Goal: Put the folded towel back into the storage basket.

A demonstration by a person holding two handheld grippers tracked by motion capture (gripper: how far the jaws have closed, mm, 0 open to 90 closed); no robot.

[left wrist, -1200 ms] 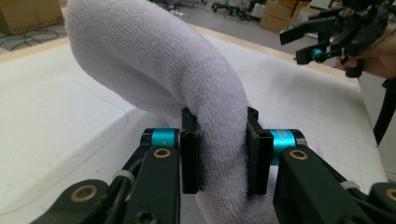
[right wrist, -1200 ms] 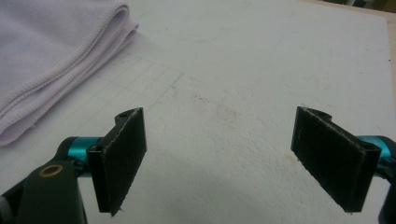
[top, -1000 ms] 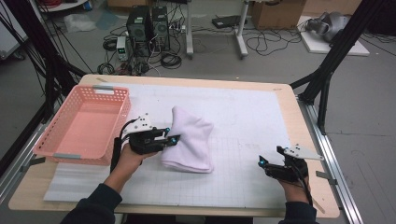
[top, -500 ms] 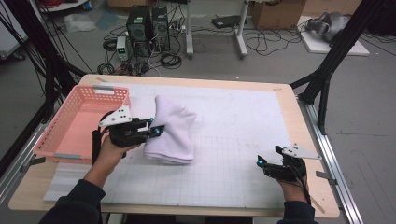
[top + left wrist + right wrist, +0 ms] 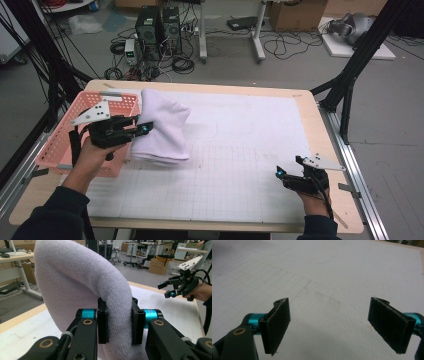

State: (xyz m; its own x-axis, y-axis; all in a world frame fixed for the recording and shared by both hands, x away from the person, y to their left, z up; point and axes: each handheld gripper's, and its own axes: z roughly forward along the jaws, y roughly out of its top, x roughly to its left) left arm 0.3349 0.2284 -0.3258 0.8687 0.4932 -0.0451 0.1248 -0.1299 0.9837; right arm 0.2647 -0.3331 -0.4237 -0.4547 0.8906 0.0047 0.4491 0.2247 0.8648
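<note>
A folded white towel (image 5: 162,127) hangs lifted off the table at the left, beside the pink basket (image 5: 70,135). My left gripper (image 5: 140,129) is shut on the towel's edge; in the left gripper view the towel (image 5: 82,285) bulges up between the two black pads, held by the left gripper (image 5: 117,322). My right gripper (image 5: 281,173) rests low near the table's front right, open, its jaws wide apart over the bare white mat (image 5: 332,285) in the right gripper view (image 5: 329,325). The right gripper (image 5: 172,288) also shows far off in the left gripper view.
The white gridded mat (image 5: 240,150) covers most of the wooden table (image 5: 320,125). The pink basket stands at the left edge. Black frame legs (image 5: 350,75) rise at the right; computers and cables (image 5: 160,30) lie on the floor beyond.
My left gripper has carried the towel leftward, from the table's middle to beside the pink basket. The right gripper has stayed put.
</note>
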